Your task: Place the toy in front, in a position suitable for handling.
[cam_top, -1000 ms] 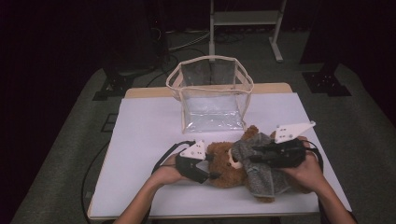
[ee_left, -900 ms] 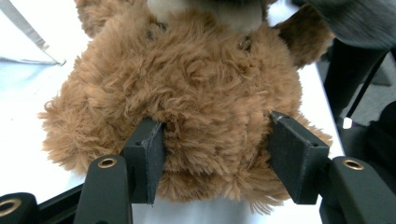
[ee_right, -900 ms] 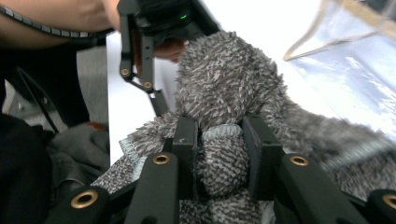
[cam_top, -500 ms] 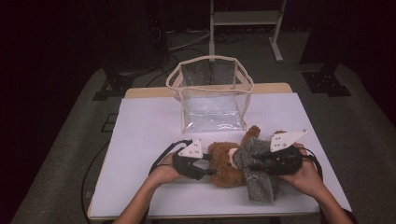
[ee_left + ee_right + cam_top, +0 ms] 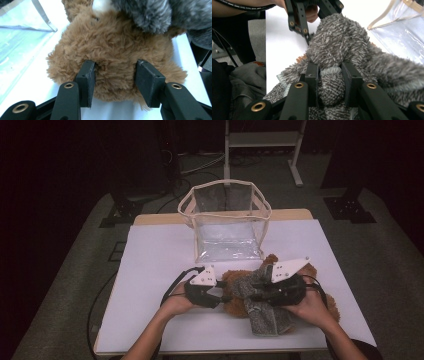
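A brown teddy bear (image 5: 233, 281) lies on the white table (image 5: 155, 265) near its front edge, partly wrapped in a fuzzy grey garment (image 5: 267, 320). My left gripper (image 5: 221, 295) comes in from the bear's left. In the left gripper view its jaws press into the brown fur (image 5: 112, 42) from both sides, so the left gripper (image 5: 115, 67) is shut on the bear. My right gripper (image 5: 254, 295) reaches in from the right. It (image 5: 329, 68) is shut on a fold of the grey garment (image 5: 337, 42), which drapes over the bear.
A clear plastic bag (image 5: 227, 227) with beige trim stands open-topped just behind the bear, at the table's middle. Bare white tabletop lies to the left and right. The dark floor beyond holds stand legs and cables.
My right gripper has moved left toward the bear, drawing the grey garment further over it. The left gripper has stayed almost still on the bear.
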The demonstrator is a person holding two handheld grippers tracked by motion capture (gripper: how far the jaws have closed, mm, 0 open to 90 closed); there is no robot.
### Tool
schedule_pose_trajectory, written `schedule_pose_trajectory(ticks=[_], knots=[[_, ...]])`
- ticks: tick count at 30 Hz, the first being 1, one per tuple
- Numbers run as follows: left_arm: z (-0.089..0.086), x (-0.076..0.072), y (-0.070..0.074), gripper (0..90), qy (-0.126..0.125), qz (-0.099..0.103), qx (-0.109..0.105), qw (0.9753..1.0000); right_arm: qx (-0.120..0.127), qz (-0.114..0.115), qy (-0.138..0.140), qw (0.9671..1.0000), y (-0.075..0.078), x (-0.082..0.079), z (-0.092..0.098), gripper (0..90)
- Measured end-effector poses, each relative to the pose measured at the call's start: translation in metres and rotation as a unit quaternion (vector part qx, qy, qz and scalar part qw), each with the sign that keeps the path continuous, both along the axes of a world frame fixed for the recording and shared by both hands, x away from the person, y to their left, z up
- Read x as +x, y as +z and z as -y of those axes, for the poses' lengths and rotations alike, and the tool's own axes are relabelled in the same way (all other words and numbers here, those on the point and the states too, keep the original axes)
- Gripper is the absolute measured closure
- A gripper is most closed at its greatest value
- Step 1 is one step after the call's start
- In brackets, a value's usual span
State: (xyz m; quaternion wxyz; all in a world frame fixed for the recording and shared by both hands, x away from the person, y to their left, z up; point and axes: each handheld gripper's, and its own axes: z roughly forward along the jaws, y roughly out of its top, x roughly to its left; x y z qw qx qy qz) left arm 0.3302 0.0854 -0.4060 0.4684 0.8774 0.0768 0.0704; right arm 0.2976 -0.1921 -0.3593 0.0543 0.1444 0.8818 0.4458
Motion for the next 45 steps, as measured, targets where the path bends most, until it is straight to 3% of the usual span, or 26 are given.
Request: schedule_pose_trajectory(ticks=[6,8,12,16,21,24,26,30,32,37,41,42,45], knots=[[0.004,-0.003,0.001,51.4,-0.014,0.005,0.005,0.9999,-0.012,-0.015,-0.030,0.9994,-0.012,-0.006,0.026,69.6],[0.007,-0.004,0.000,51.6,-0.018,0.000,0.005,0.9998,-0.002,-0.021,-0.030,0.9993,-0.012,-0.007,0.030,69.7],[0.009,-0.006,-0.002,50.8,-0.023,-0.001,0.009,0.9997,-0.002,-0.006,-0.029,0.9995,0.001,-0.005,0.025,69.7],[0.008,-0.008,-0.002,49.3,-0.032,-0.005,0.017,0.9993,-0.006,0.005,-0.030,0.9995,0.014,0.010,0.015,69.7],[0.004,-0.011,-0.001,48.2,-0.022,0.008,0.021,0.9995,0.012,-0.022,-0.032,0.9992,0.012,0.028,0.013,69.6],[0.004,-0.011,0.003,47.2,-0.011,0.015,-0.002,0.9998,0.022,-0.034,-0.030,0.9987,0.007,0.024,0.021,69.6],[0.007,-0.013,0.004,47.4,-0.016,0.018,-0.004,0.9997,0.027,-0.045,-0.028,0.9982,0.005,0.019,0.025,69.6],[0.013,-0.016,0.002,47.4,-0.027,0.016,0.006,0.9995,0.015,-0.037,-0.036,0.9986,0.010,0.014,0.030,69.4],[0.015,-0.018,0.002,47.5,-0.032,0.017,0.008,0.9993,0.009,-0.032,-0.041,0.9986,0.015,0.020,0.029,69.4],[0.018,-0.025,0.001,47.7,-0.050,0.030,0.023,0.9980,-0.005,-0.052,-0.021,0.9984,0.021,0.046,0.007,69.4],[0.016,-0.027,0.000,47.7,-0.066,0.016,0.018,0.9975,-0.019,-0.083,0.002,0.9964,0.017,0.072,-0.022,69.4],[0.016,-0.028,0.000,47.6,-0.067,0.018,0.020,0.9974,-0.031,-0.095,0.007,0.9950,0.013,0.078,-0.032,69.4],[0.016,-0.031,0.000,47.4,-0.074,0.023,0.033,0.9965,-0.056,-0.102,0.016,0.9930,0.004,0.086,-0.054,69.3]])
